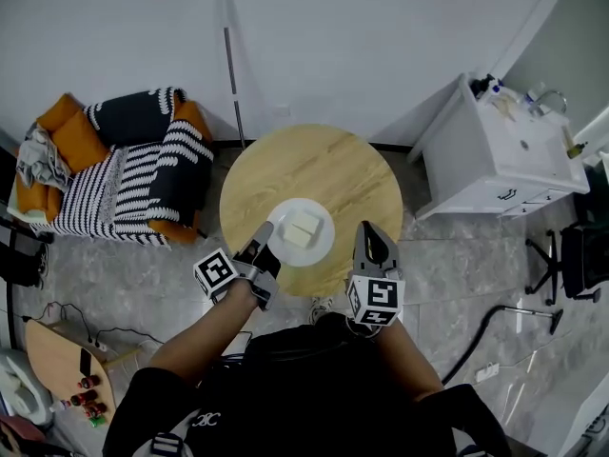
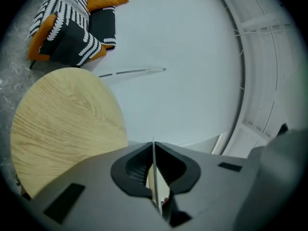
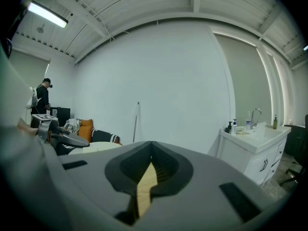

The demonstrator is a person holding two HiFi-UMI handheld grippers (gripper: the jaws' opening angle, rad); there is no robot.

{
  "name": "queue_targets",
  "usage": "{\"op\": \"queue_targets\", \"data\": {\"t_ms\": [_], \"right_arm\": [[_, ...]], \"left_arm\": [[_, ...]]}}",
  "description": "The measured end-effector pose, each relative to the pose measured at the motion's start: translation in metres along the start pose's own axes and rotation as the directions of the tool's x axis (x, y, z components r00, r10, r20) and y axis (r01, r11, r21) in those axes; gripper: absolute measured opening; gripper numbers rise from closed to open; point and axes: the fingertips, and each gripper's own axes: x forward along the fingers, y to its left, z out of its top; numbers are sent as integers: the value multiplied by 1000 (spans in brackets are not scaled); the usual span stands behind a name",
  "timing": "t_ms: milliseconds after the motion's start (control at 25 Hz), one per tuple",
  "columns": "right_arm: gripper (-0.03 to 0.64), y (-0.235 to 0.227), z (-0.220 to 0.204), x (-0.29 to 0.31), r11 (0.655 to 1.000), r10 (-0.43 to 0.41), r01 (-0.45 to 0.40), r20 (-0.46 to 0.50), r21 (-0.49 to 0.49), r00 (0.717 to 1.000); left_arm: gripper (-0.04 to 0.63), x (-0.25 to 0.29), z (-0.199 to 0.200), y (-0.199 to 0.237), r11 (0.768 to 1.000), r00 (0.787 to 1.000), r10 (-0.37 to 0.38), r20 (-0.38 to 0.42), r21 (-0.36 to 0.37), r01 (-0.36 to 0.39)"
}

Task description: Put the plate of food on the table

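Observation:
A white plate (image 1: 324,247) with pale blocks of food (image 1: 302,228) is over the near part of the round wooden table (image 1: 314,165); I cannot tell whether it rests on the wood. My left gripper (image 1: 269,239) is shut on the plate's left rim. In the left gripper view the thin white plate edge (image 2: 153,177) runs between the closed jaws of the left gripper (image 2: 153,146), with the table (image 2: 62,124) beyond. My right gripper (image 1: 369,231) hovers at the table's near right edge, apart from the plate. In its own view the right gripper (image 3: 151,146) is shut on nothing.
A sofa with striped and orange cushions (image 1: 124,165) stands to the left. A white sink cabinet (image 1: 500,150) is at the right, and a pole (image 1: 231,65) leans on the far wall. A small wooden board (image 1: 57,355) lies low left. A person (image 3: 43,97) stands far off.

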Motion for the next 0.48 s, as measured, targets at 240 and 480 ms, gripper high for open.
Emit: {"op": "queue_targets", "data": {"t_ms": [240,480], "right_arm": [[6,-29,3,27,1000,28,-28,-12,5,1000],[6,-46,7,54,997,83,-83,-19,-3,996]], "left_arm": [[20,34,0,6,1000,1000,14,19,-1,-14],[20,59,4,7,999,997,-7,80,-47,11]]}}
